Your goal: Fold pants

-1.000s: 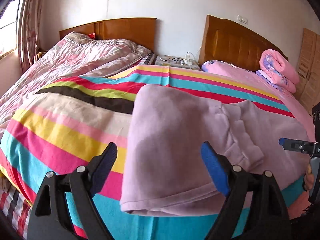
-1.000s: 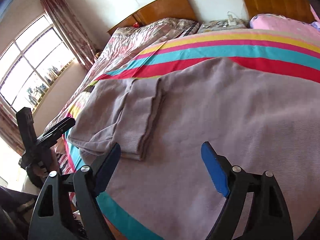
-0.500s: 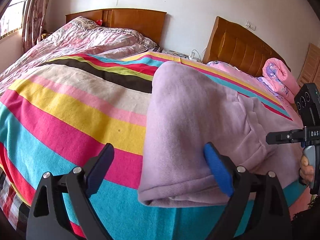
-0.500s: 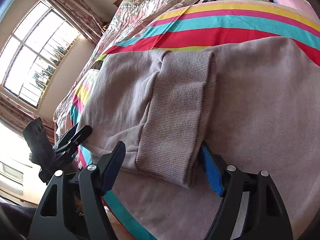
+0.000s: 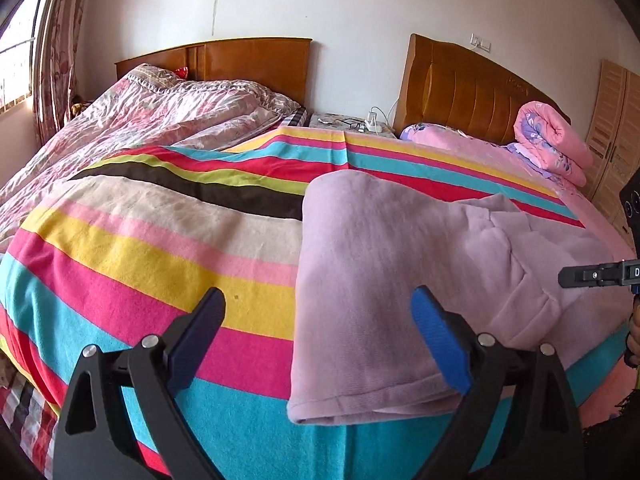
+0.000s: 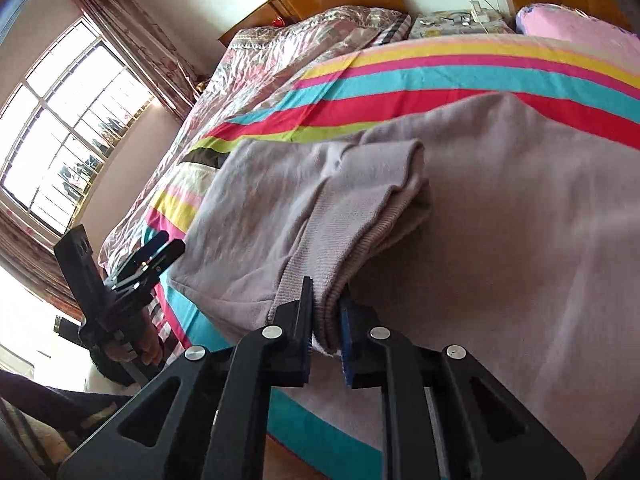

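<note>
Right claw (image 6: 325, 334) has just been closing and now pinches the ribbed cuff (image 6: 320, 280) of the pants (image 5: 360, 280), left claw (image 5: 320, 344) wide open and empty over them, so I'd lift slow and keep both cuff layers together.

From the left wrist we are looking down along the left gripper (image 5: 316, 326) across the striped blanket (image 5: 160, 248) on the bed, facing the two wooden headboards (image 5: 256, 60) and the white wall. From the right wrist we are sitting closer, looking along the right gripper (image 6: 325, 322) toward the barred window (image 6: 68, 140). Both views are sharing the lilac fleece pants (image 5: 380, 280) and blanket, and each is catching the other gripper at its edge.
</note>
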